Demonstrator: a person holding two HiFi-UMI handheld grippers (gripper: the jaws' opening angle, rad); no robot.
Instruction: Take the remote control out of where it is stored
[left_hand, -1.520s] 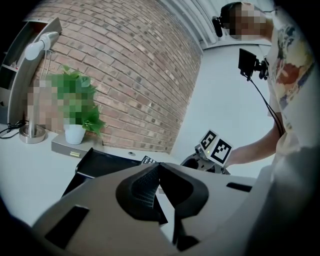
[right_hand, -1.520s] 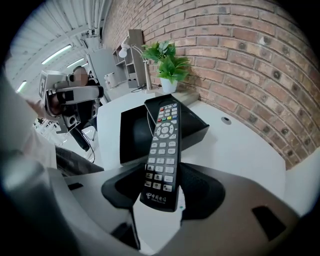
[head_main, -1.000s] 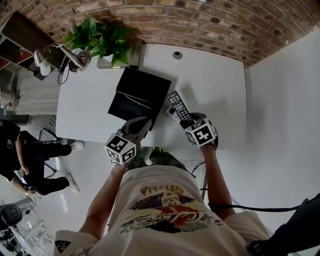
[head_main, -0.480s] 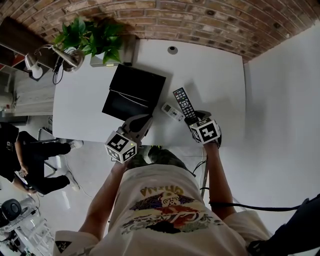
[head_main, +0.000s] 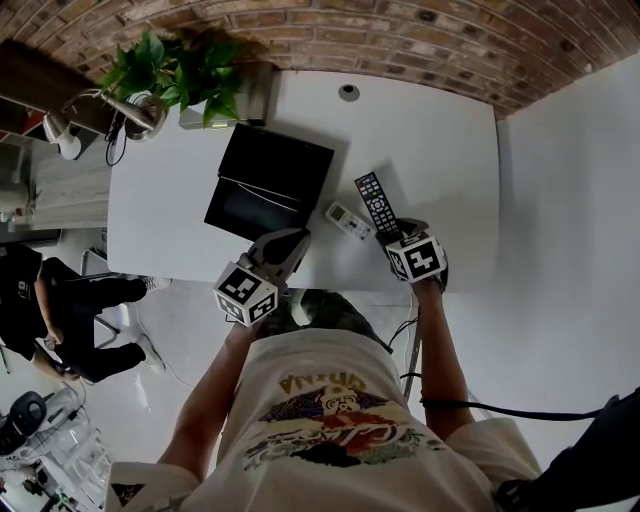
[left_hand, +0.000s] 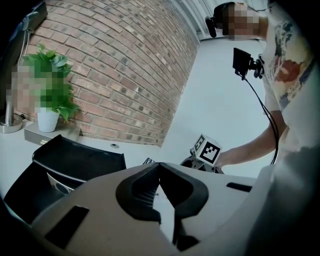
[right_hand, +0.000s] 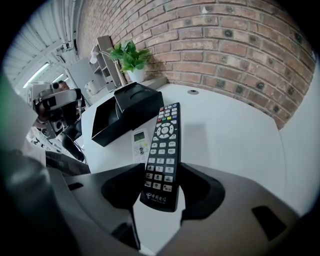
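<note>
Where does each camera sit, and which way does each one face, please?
Head view: on the person's head, looking steeply down at the white table; shows the shirt, forearms, left gripper, right gripper.
Left gripper view: on the left gripper, looking along its shut fingers toward the brick wall; shows the right forearm.
Right gripper view: on the right gripper, looking along fingers shut on the black remote toward the wall.
Shared: all three show the black box.

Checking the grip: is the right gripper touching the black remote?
Touching. In the right gripper view, the right gripper has both jaws pressed against the black remote.
</note>
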